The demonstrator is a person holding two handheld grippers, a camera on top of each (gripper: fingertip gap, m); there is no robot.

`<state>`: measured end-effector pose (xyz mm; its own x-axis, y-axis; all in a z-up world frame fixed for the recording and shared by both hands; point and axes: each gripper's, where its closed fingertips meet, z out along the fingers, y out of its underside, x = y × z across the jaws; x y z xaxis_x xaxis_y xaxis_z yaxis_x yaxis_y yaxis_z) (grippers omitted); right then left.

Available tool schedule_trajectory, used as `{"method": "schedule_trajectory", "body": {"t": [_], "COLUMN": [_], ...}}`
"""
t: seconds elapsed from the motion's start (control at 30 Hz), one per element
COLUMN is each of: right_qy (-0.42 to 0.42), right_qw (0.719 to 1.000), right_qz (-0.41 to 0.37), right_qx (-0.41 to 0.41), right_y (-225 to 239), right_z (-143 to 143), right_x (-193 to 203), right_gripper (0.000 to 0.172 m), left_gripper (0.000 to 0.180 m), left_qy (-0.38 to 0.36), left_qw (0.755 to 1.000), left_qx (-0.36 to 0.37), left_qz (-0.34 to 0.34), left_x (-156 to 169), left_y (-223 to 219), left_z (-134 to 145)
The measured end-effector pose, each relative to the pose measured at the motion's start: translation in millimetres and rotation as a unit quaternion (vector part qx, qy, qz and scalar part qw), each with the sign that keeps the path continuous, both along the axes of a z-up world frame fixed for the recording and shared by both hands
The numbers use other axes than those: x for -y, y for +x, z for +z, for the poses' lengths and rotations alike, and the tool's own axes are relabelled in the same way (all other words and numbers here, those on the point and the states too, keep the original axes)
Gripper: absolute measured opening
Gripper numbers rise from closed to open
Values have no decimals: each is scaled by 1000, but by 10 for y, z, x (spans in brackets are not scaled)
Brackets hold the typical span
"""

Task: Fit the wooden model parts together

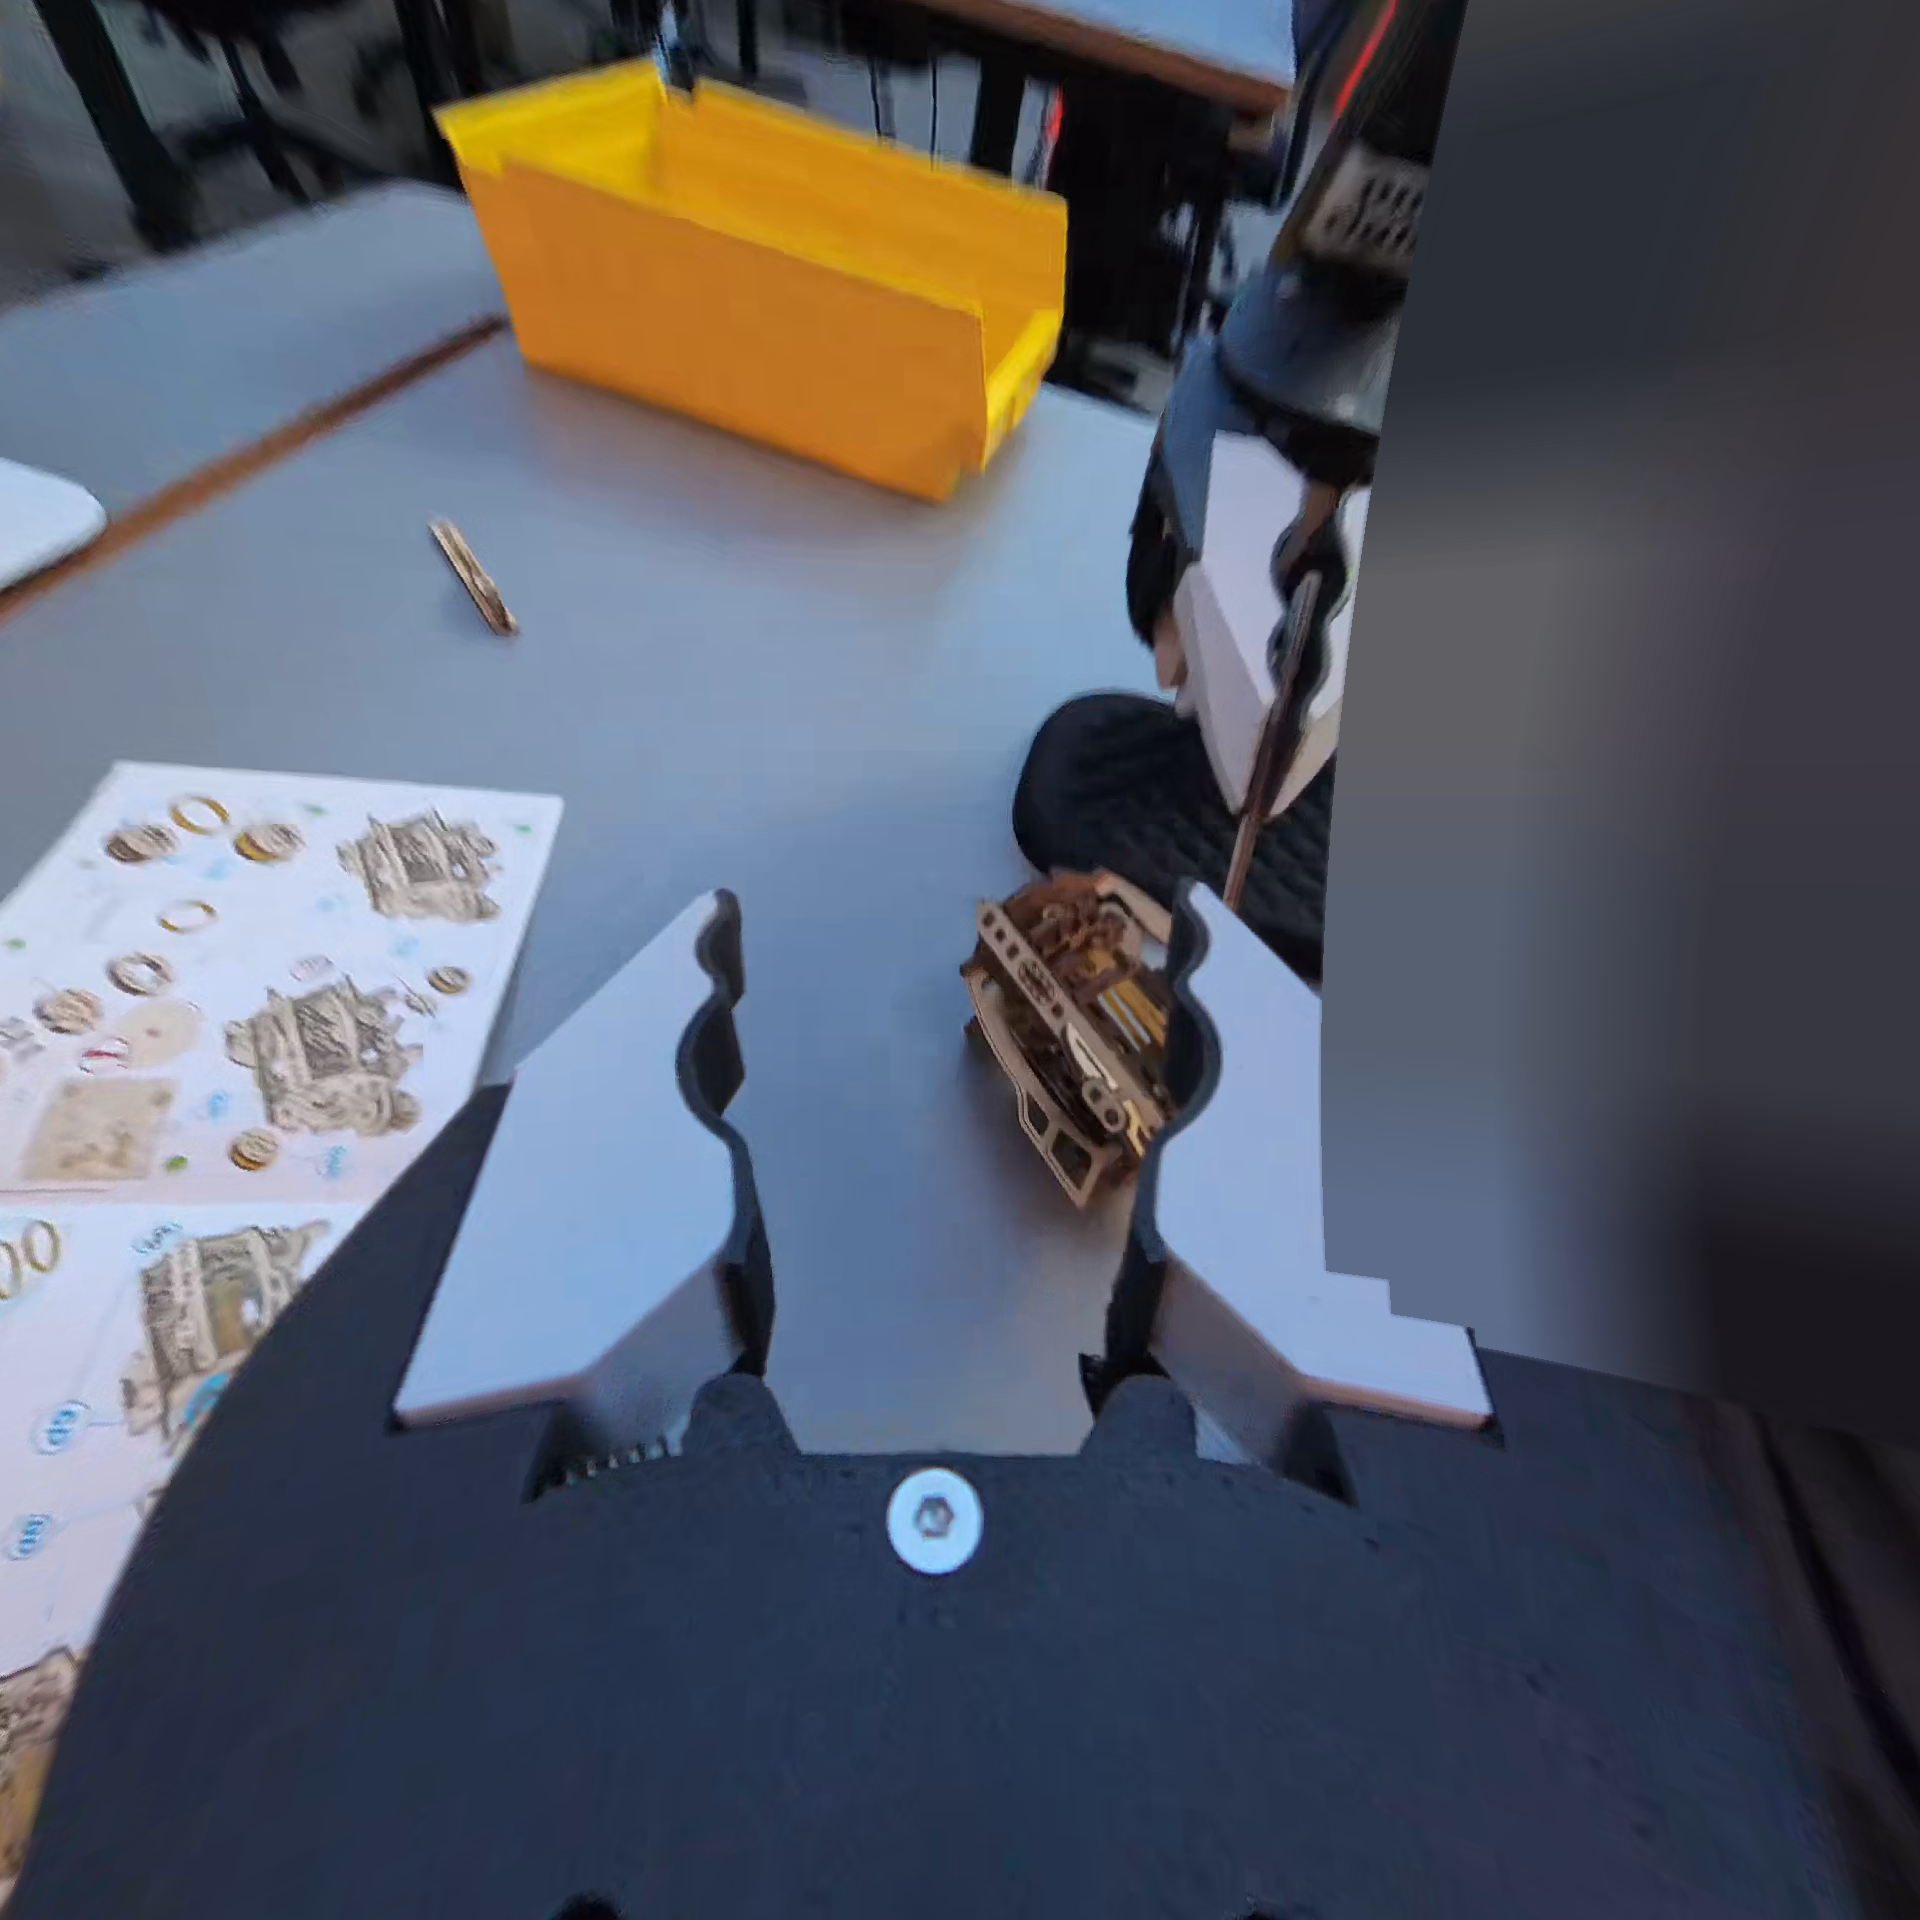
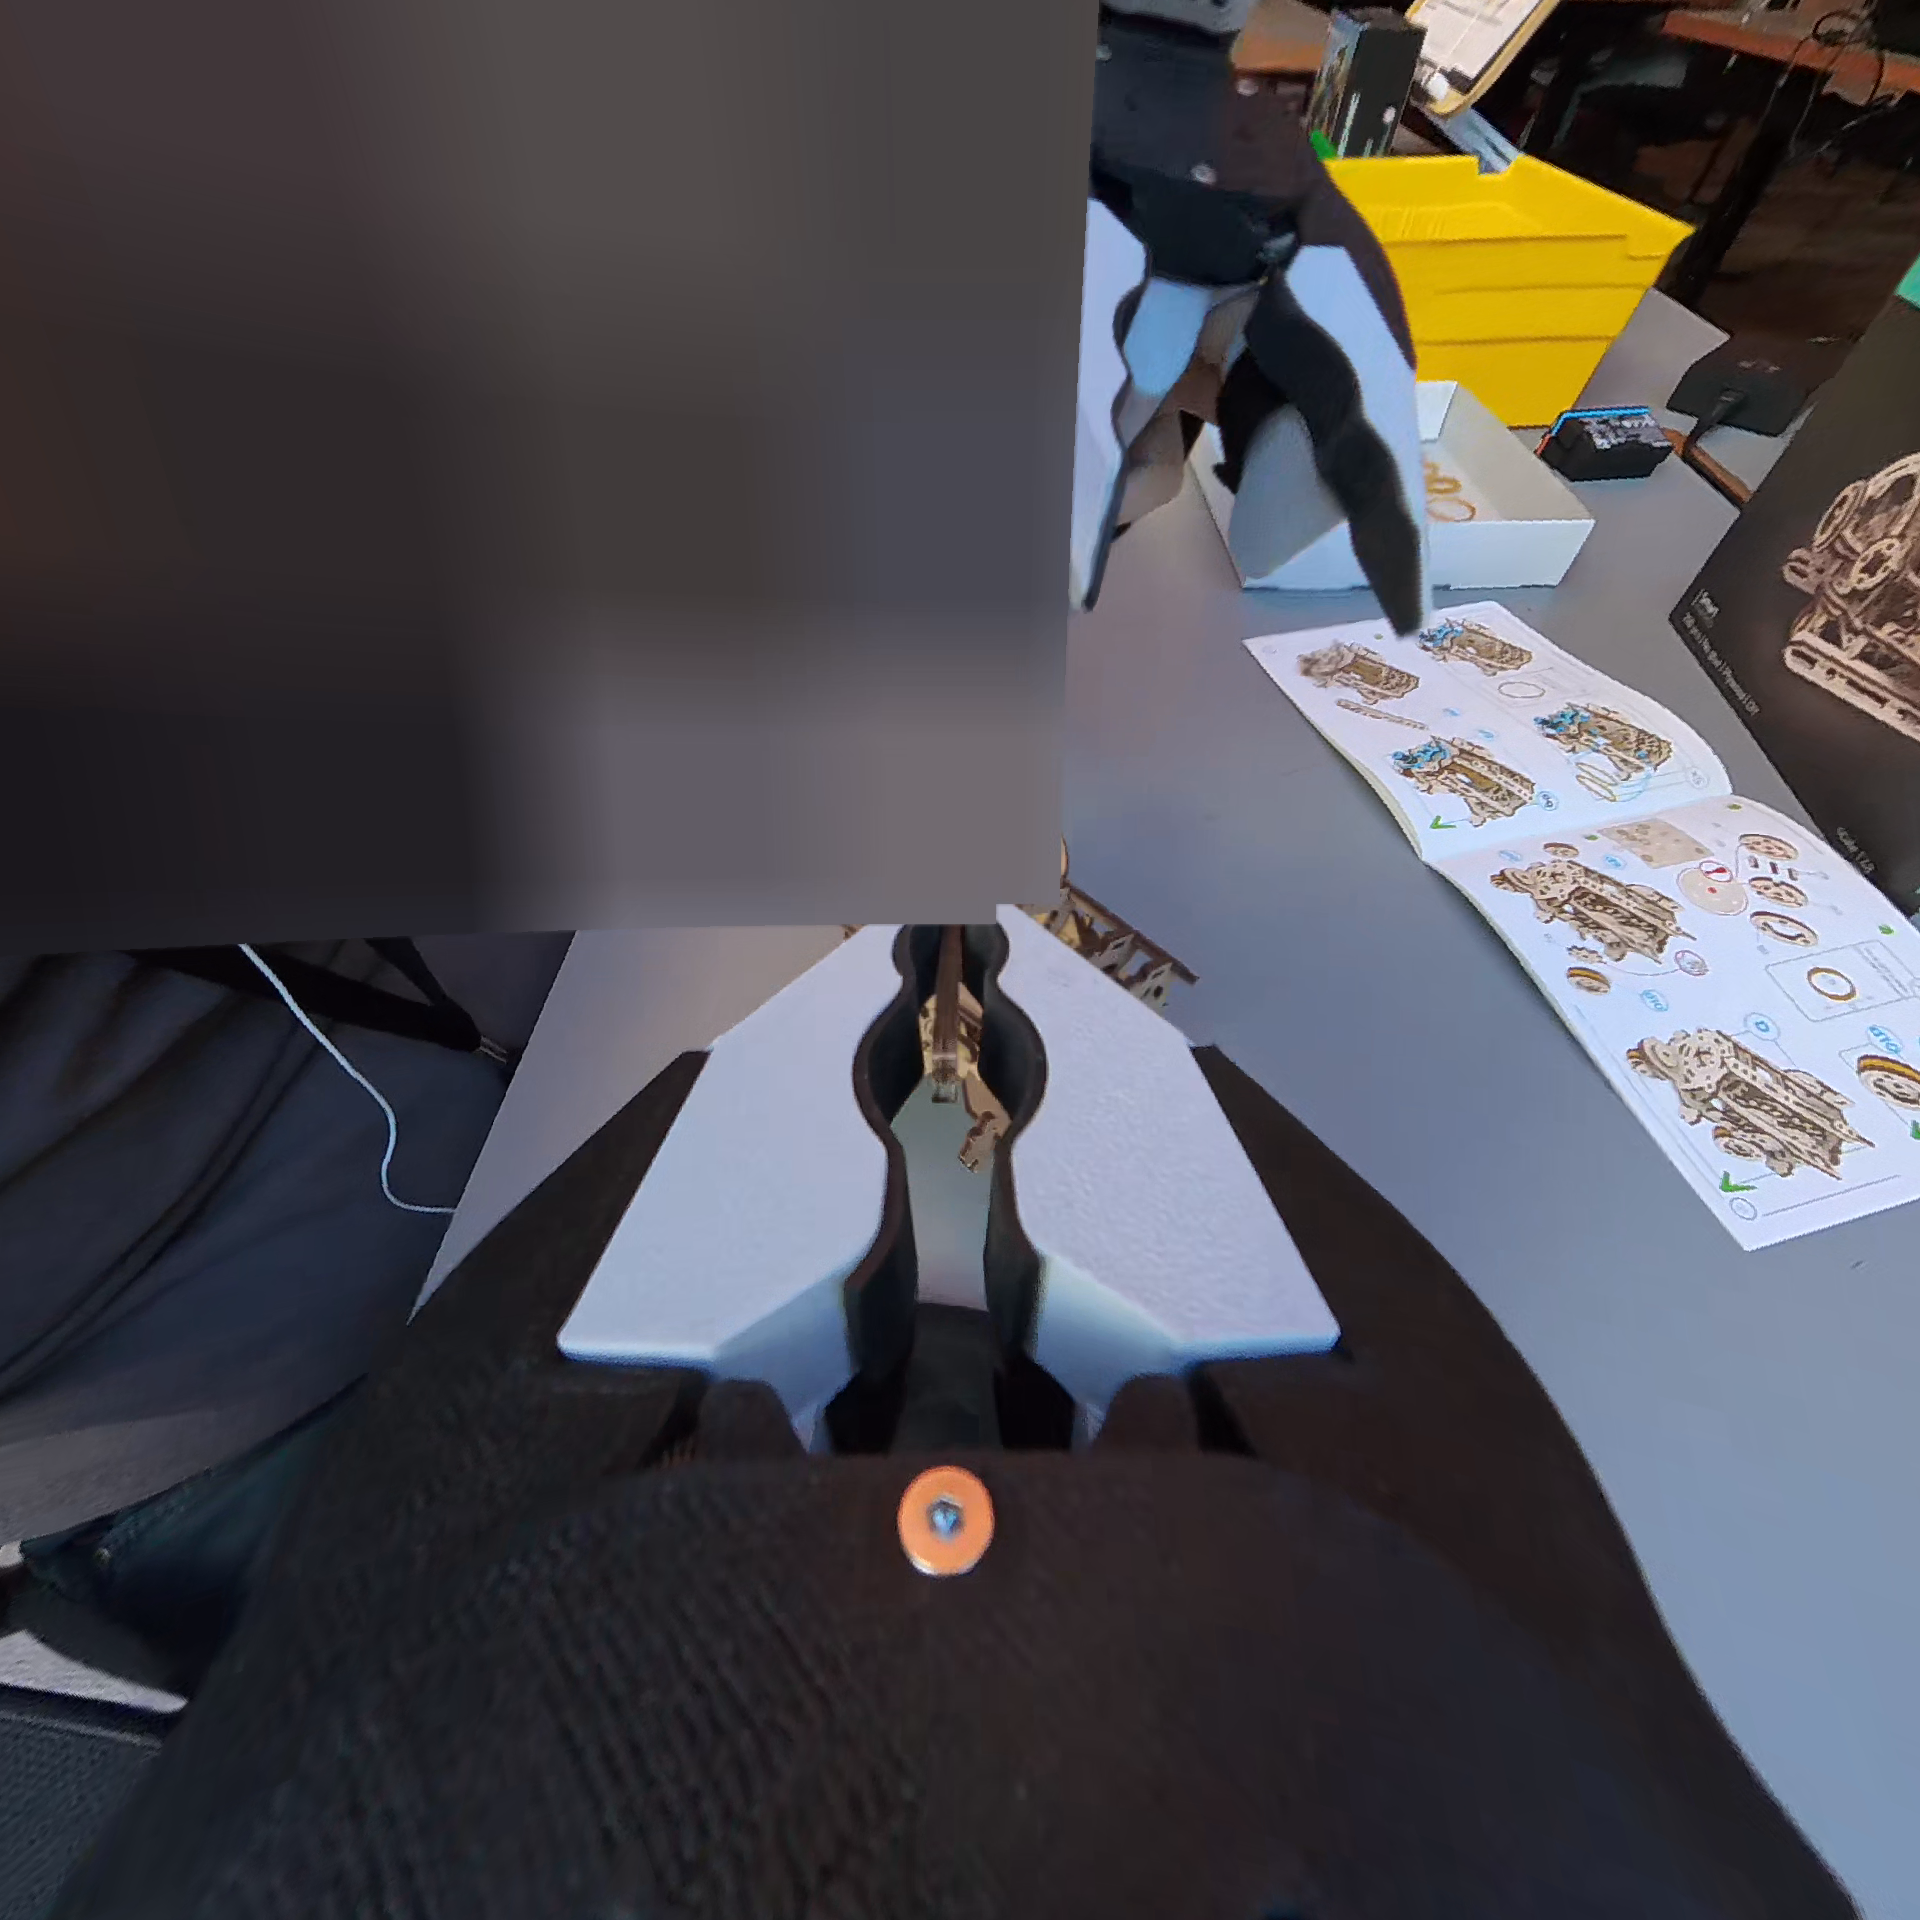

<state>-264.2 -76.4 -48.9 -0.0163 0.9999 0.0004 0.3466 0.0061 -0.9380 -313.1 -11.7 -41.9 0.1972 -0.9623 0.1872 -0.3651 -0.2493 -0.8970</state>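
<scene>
Grey tabletop [image 1: 727, 727], yellow bin [image 1: 769, 312] at far edge. Your left claw [image 1: 961, 997] is spread, wooden model [image 1: 1081, 1049] beside its right finger. Right claw [image 2: 948, 977] pinches a thin wooden strip [image 2: 945, 997]. Steady the model first, then align the strip squarely.

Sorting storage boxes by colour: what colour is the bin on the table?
Yellow bin, clearest in the left wrist view.

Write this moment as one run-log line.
left gripper: open, empty | right gripper: shut on thin wooden stick | wooden model: on table beside left fingers | loose wooden strip: on table
</scene>
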Motion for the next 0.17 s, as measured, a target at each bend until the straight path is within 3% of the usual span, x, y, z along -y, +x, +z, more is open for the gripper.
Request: {"method": "schedule_trajectory", "body": {"t": [0.03,0.17], "right_qy": [-2,-3], "right_qw": [1000,1000], "right_qz": [0,-10], "right_qx": [9,29], "right_y": [-6,6], "right_z": [-29,-84], "right_x": [26,66], "right_gripper": [0,0], "left_gripper": [84,95], "left_qy": [-20,-72], "left_qw": [999,991], "left_qx": [-33,-112], "left_qz": [-12,-34], "left_x": [31,74], "left_y": [41,146], "left_z": [-114,-324]}}
